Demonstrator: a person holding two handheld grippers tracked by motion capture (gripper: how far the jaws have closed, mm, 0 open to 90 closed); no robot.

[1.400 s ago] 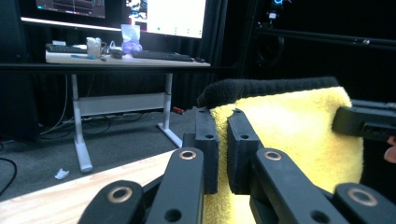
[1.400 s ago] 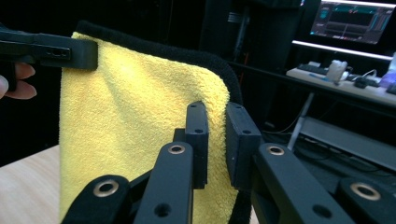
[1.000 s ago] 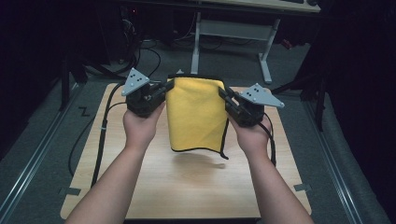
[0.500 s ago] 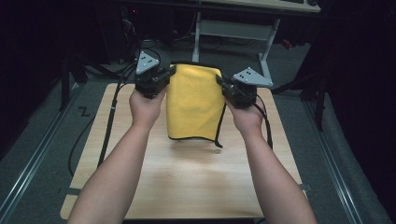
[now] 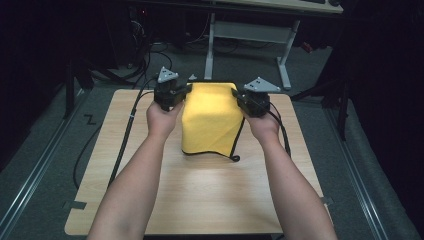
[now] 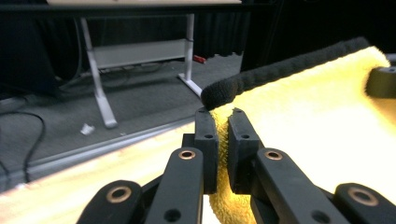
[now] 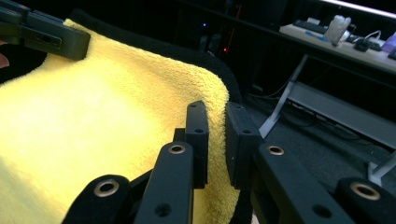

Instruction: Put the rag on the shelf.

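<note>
A yellow towel (image 5: 210,117) with a black hem hangs stretched between my two grippers above the far part of the wooden table (image 5: 200,195). My left gripper (image 5: 186,91) is shut on the towel's upper left corner. In the left gripper view the jaws pinch the yellow cloth (image 6: 303,135) just under the hem, with my left gripper (image 6: 222,116) at its edge. My right gripper (image 5: 235,95) is shut on the upper right corner. My right gripper (image 7: 215,112) clamps the yellow cloth (image 7: 93,121) in the right gripper view. The towel's lower edge lies on the table.
Black cables (image 5: 127,130) trail from the grippers over the table's left and right sides. A white-legged desk (image 5: 250,35) stands behind the table on grey floor. The near half of the tabletop lies bare between the person's forearms.
Both grippers have moved away from the person and lower, carrying the towel toward the table's far edge. The towel's bottom edge has come down onto the wood.
</note>
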